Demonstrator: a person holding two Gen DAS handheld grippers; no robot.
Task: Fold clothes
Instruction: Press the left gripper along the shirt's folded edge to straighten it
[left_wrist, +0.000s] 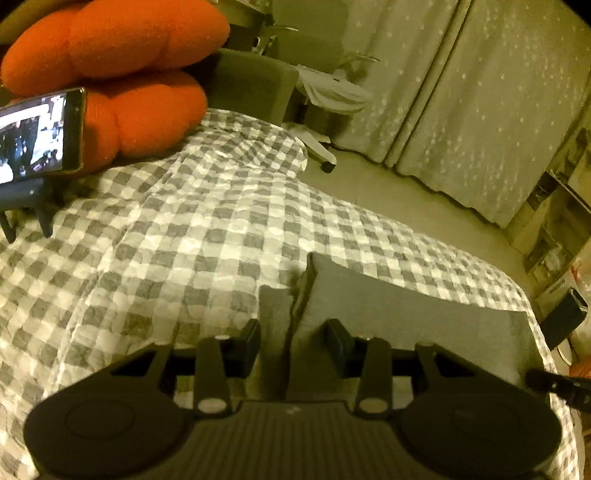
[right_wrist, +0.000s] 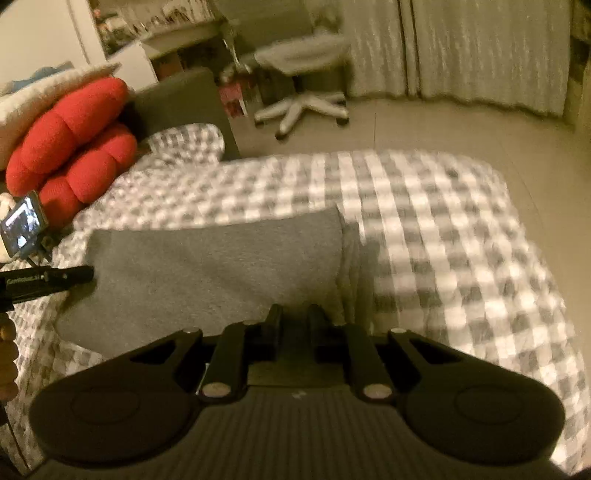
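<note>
Cloth (left_wrist: 406, 314) on the bed (left_wrist: 184, 236).
Your left gripper (left_wrist: 291, 338) has jaws spread over its edge; your right gripper (right_wrist: 293, 317) pinches a fold near the bed's edge.

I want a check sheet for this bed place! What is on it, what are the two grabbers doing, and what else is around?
Surface: grey-and-white checked quilt spread on a bed.
Job's things: folded grey fabric garment, lying flat on the quilt near its edge.
Clutter: puffy orange-red cushion; lit phone on a small stand.
Grippers: left gripper open, its fingers astride a raised fold of the garment; right gripper narrowly parted over the garment's near edge, whether it grips cannot be told.
Cables: nothing seen.
Surroundings: white swivel chair, pale dotted curtains, bare floor.
</note>
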